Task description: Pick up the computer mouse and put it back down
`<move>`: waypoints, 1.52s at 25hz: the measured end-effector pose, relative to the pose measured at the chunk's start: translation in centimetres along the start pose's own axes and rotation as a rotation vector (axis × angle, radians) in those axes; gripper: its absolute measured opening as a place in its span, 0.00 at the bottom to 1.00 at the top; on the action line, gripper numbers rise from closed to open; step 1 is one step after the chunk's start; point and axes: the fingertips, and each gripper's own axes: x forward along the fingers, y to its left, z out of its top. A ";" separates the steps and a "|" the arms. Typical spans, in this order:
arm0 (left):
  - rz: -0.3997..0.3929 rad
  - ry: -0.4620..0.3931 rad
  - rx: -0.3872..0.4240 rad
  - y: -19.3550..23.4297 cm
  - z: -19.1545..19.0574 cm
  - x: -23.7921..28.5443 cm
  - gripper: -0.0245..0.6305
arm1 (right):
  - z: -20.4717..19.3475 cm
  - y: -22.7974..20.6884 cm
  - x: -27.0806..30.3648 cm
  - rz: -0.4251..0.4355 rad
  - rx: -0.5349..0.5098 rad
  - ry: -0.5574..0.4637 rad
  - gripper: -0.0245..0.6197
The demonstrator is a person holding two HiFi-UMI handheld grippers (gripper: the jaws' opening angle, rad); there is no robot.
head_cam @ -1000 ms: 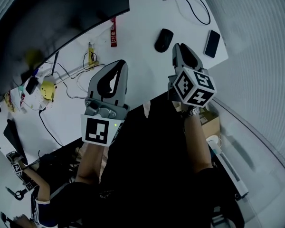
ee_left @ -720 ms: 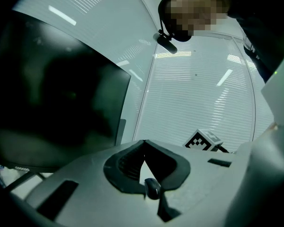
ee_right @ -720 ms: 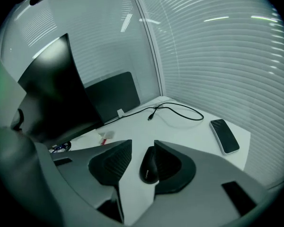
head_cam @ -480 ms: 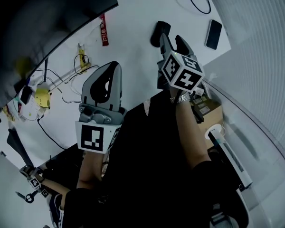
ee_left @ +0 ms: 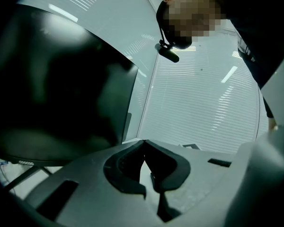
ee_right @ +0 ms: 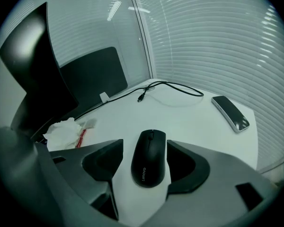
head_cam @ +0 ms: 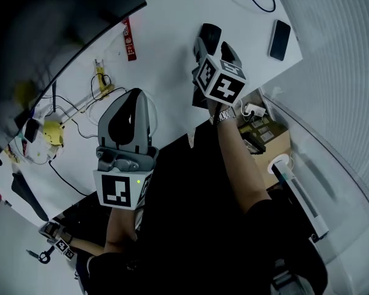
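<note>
A black computer mouse (ee_right: 149, 157) lies flat on the white desk (head_cam: 166, 60), also seen in the head view as the mouse (head_cam: 210, 34) just beyond my right gripper's marker cube. My right gripper (ee_right: 146, 145) tilts down over it and its jaws have just been opening. The mouse lies between the two fingers with a gap on each side, so neither pad presses on it. In the head view the right gripper (head_cam: 213, 45) hides the mouse's near end. My left gripper (head_cam: 134, 96) hovers over the desk's near edge, shut and empty, its fingertips (ee_left: 144, 143) meeting.
A phone (ee_right: 231, 112) lies right of the mouse near the desk's right edge. A black cable (ee_right: 170, 86) loops behind it. A dark monitor (head_cam: 49, 23) fills the far left. A crumpled tissue (ee_right: 61, 126) and red tag (head_cam: 128, 39) lie left of the mouse. A cardboard box (head_cam: 267, 137) sits below the desk.
The right gripper came down from beside the mouse to straddle it, and its jaws spread apart. The left gripper sank a little, still shut.
</note>
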 end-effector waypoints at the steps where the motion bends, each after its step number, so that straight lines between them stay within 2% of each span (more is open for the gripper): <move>1: 0.003 0.005 -0.003 0.1 -0.2 -0.1 0.05 | -0.2 0.0 0.4 -0.011 0.000 0.005 0.45; 16: 0.053 0.029 -0.029 1.9 -1.4 -0.7 0.05 | -1.6 -0.9 3.5 -0.137 -0.011 0.057 0.47; 30: 0.091 0.006 -0.016 1.8 -0.6 -1.2 0.05 | -2.0 -1.3 4.0 -0.177 -0.003 0.087 0.47; 38: 0.129 0.001 -0.009 1.6 -0.7 -2.1 0.05 | -1.9 -1.2 3.3 -0.148 -0.037 0.098 0.47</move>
